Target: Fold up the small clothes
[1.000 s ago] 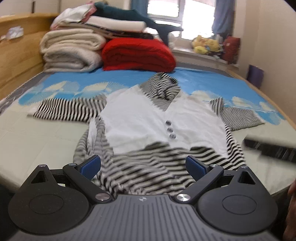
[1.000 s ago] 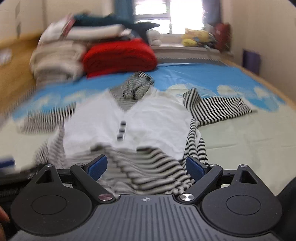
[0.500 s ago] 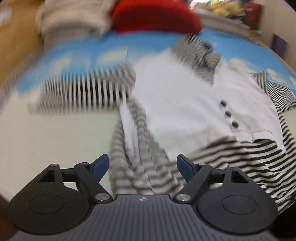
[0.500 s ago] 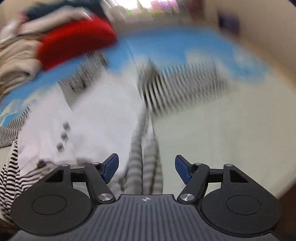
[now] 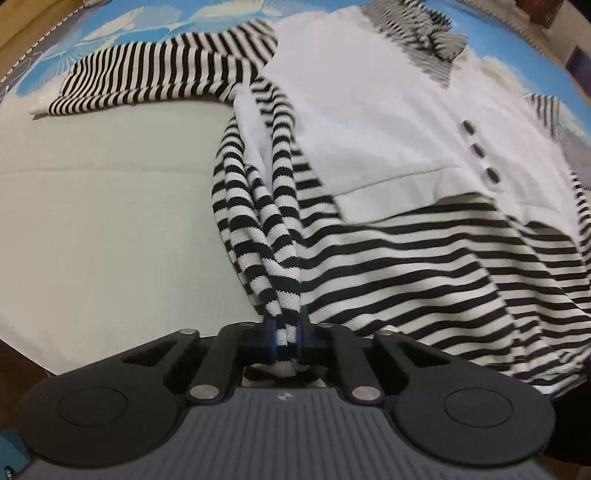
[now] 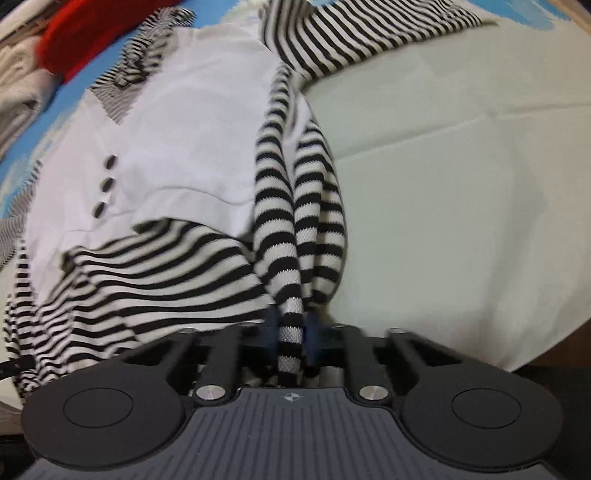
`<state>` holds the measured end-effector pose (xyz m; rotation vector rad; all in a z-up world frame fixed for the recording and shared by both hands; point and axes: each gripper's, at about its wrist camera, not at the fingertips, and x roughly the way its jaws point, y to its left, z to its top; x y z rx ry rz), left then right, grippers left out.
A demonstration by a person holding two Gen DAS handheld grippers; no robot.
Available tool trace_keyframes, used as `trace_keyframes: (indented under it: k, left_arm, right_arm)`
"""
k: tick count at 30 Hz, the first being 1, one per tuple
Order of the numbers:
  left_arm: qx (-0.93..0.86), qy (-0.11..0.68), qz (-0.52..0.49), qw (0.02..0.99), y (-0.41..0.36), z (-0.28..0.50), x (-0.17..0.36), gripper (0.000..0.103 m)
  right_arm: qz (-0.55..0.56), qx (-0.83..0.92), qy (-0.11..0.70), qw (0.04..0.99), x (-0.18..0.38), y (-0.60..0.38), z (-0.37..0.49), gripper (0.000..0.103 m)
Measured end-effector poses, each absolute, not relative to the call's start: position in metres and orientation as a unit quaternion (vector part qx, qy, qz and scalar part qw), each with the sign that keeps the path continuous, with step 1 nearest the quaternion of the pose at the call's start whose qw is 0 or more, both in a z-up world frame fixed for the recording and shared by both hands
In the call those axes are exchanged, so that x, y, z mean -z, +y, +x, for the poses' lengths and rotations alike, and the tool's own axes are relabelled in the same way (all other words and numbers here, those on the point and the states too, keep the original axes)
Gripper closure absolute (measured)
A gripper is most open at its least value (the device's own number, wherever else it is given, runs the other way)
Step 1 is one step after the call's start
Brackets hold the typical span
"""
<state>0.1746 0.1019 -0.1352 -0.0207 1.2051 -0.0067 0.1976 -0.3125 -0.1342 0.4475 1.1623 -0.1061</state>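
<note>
A small hooded top (image 5: 369, 122) lies face up on the bed, white at the chest with dark buttons (image 5: 480, 151), black-and-white striped at sleeves, sides and hem. My left gripper (image 5: 286, 338) is closing its blue pads on a bunched fold of the striped hem at the garment's left bottom corner. In the right wrist view the same top (image 6: 177, 147) spreads to the left, and my right gripper (image 6: 290, 332) is closing on the striped fold at the right bottom corner. Both sleeves (image 5: 147, 77) (image 6: 354, 40) lie spread outward.
Pale green bed sheet (image 5: 110, 221) (image 6: 461, 184) lies bare beside the garment, turning to a blue cloud print (image 5: 155, 22) farther up. A red folded blanket (image 6: 70, 48) and beige bedding (image 6: 18, 77) sit at the head of the bed. The bed's near edge runs just below both grippers.
Both grippers dropped from a level view over the bed to pointing steeply down at the hem corners, and their open jaws have come together on the striped fabric.
</note>
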Motion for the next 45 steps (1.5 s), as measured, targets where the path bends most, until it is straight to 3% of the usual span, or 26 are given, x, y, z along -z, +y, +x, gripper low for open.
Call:
trace_keyframes:
  k: [10,13,18,23,25,27,29,34,37,39,42,45]
  left_arm:
    - [0.006,0.55,-0.034,0.834,0.118,0.156,0.117,0.095]
    - [-0.007,0.552,-0.026,0.834,0.123,0.159,0.115,0.082]
    - [0.023,0.495,-0.01,0.868,0.112,0.151,0.093,0.075]
    - [0.022,0.587,0.058,0.808,0.095,0.164,0.132,0.071]
    - [0.023,0.56,0.068,0.825,0.092,0.166,0.121,0.07]
    - [0.021,0.52,0.061,0.852,0.093,0.166,0.104,0.055]
    - [0.013,0.488,0.052,0.871,0.093,0.165,0.092,0.048]
    - [0.007,0.411,0.051,0.91,0.08,0.17,0.064,0.046]
    - [0.014,0.356,0.049,0.933,0.071,0.163,0.047,0.035]
    - [0.017,0.317,0.046,0.947,0.066,0.16,0.038,0.028]
    - [0.021,0.29,0.038,0.956,0.06,0.166,0.03,0.025]
    - [0.022,0.293,0.031,0.955,0.062,0.192,0.019,0.023]
  right_arm:
    - [0.247,0.108,0.506,0.819,0.115,-0.363,0.166,0.098]
    - [0.221,0.072,0.528,0.817,0.121,-0.351,0.172,0.095]
    - [0.211,0.074,0.52,0.824,0.116,-0.345,0.174,0.076]
    - [0.148,0.079,0.568,0.806,0.135,-0.329,0.177,0.071]
    - [0.136,0.083,0.539,0.827,0.122,-0.327,0.176,0.07]
    - [0.134,0.086,0.502,0.85,0.107,-0.329,0.173,0.068]
    - [0.138,0.097,0.469,0.867,0.094,-0.334,0.169,0.068]
    - [0.142,0.117,0.372,0.91,0.061,-0.347,0.164,0.067]
    - [0.138,0.082,0.309,0.937,0.032,-0.35,0.167,0.057]
    - [0.116,0.062,0.263,0.956,0.008,-0.352,0.171,0.04]
    - [0.054,0.041,0.202,0.977,-0.026,-0.356,0.182,0.017]
    - [0.007,0.037,0.195,0.98,-0.034,-0.357,0.193,0.014]
